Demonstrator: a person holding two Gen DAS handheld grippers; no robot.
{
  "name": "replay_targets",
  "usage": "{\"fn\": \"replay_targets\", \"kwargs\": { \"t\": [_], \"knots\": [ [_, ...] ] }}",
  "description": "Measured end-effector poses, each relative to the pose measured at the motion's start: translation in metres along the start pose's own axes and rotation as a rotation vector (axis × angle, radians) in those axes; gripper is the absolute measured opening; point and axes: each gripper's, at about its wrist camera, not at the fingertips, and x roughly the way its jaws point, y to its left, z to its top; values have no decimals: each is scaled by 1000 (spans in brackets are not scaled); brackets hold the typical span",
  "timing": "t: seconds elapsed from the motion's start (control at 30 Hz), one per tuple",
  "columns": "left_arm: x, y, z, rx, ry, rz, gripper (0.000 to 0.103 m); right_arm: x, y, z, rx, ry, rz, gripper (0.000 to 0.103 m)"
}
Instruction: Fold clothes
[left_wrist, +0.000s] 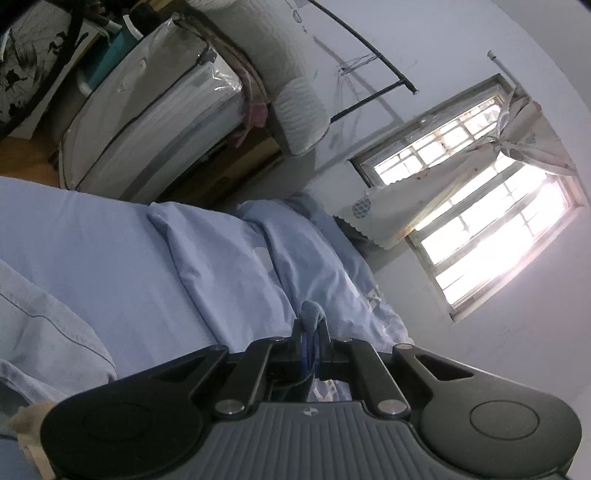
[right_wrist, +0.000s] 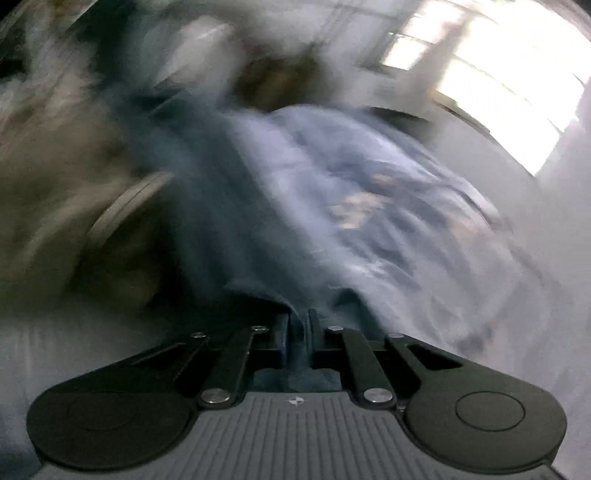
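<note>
Bright barred window (curtain tied aside) in white wall.

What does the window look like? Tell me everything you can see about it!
The window sits in the pale wall past the far end of the bed. It looks tilted because the camera is turned. Its worn frame holds many small panes split by thin bars, and bright daylight pours through, washing out the lower panes. A light patterned curtain hangs across part of it, bunched near one corner. The view from the other gripper shows it only as a bright blur.
</note>
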Motion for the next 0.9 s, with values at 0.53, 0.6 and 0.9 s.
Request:
{"fn": "replay_targets", "kwargs": {
  "t": [0.53,0.6,0.9],
  "knots": [
    [7,3,-9,-6,56,-27,1,-11,-80,3,303,15,8,10],
    [7,3,-10,5,67,-28,1,-11,-70,3,196,64,31,13],
    [7,11,-16,14,68,-33,1,-8,3,-14,-455,132,83,46]
  ]
}}
